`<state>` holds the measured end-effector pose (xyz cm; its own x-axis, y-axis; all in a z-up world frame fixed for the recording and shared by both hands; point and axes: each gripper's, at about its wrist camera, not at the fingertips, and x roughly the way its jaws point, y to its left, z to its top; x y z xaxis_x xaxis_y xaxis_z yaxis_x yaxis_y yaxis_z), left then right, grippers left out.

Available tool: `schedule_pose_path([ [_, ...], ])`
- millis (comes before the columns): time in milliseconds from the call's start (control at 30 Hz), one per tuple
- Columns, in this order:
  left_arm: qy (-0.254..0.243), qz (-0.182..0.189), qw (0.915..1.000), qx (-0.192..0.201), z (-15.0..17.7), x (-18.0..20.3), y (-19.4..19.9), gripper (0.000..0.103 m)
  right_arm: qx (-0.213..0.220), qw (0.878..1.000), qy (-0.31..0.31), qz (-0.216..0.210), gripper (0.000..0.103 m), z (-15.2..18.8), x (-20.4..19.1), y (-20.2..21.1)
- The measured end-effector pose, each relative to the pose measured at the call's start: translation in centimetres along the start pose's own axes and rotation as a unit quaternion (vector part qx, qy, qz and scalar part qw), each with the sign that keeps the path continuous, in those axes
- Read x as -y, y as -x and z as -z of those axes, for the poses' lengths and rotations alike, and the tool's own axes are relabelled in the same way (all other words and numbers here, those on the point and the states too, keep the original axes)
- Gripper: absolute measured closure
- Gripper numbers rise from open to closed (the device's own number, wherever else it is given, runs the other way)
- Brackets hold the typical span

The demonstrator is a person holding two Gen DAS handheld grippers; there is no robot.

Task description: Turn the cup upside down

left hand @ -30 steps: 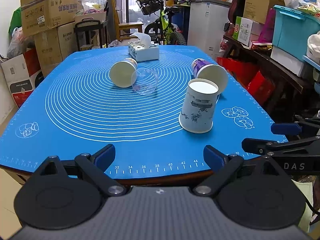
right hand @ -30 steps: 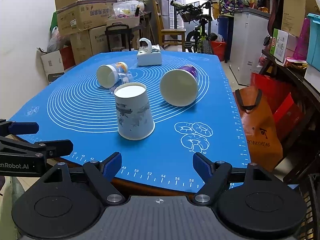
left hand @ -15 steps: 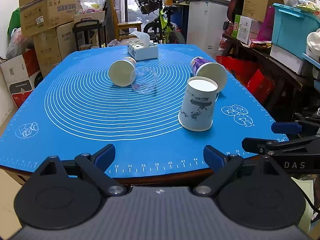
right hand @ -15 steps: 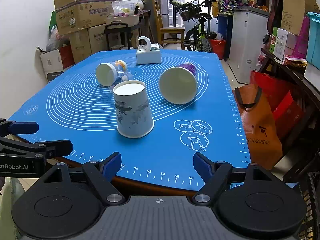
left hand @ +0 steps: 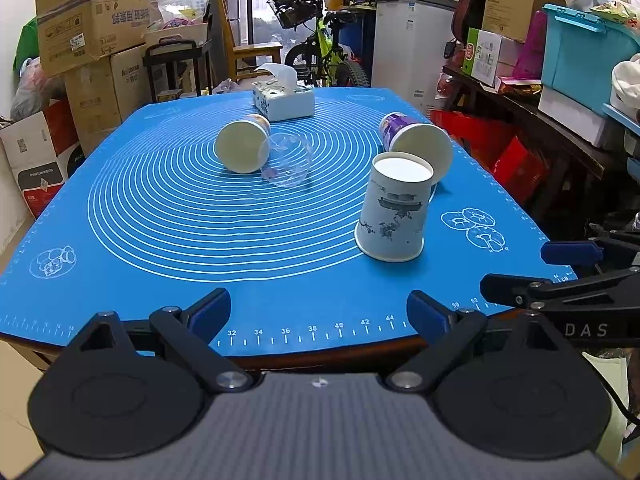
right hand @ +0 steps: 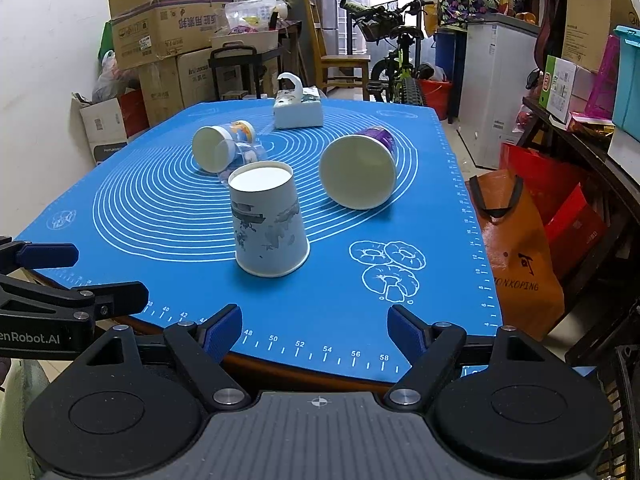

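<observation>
I'm in a cluttered home storeroom: stacked cardboard boxes (left hand: 90, 24), a bicycle (left hand: 320, 48), a chest freezer (right hand: 496, 92).

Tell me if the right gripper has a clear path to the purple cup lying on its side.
Probably yes. The right gripper is open at the mat's near edge, and the purple cup lies ahead, slightly right. The upside-down white cup stands left of that line, apart from it.

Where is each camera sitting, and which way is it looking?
Left wrist: on the left gripper at the table's near edge, facing across the blue mat; its open fingers and the right gripper's side show.
Right wrist: on the right gripper, further right, facing likewise; the left gripper's side shows.
Both see the upside-down paper cup.
</observation>
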<state>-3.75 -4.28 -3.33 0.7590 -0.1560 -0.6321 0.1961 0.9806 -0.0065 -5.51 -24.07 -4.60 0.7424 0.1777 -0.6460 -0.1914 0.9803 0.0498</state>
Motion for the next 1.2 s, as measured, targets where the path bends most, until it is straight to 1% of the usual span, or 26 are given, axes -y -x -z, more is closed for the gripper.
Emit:
schedule_pose_path([
  [1200, -0.007, -0.003, 1.0000, -0.001, 0.01, 0.44, -0.08, 0.009, -0.009, 1.000, -0.006, -0.006, 0.020, 0.12, 0.28, -0.29],
])
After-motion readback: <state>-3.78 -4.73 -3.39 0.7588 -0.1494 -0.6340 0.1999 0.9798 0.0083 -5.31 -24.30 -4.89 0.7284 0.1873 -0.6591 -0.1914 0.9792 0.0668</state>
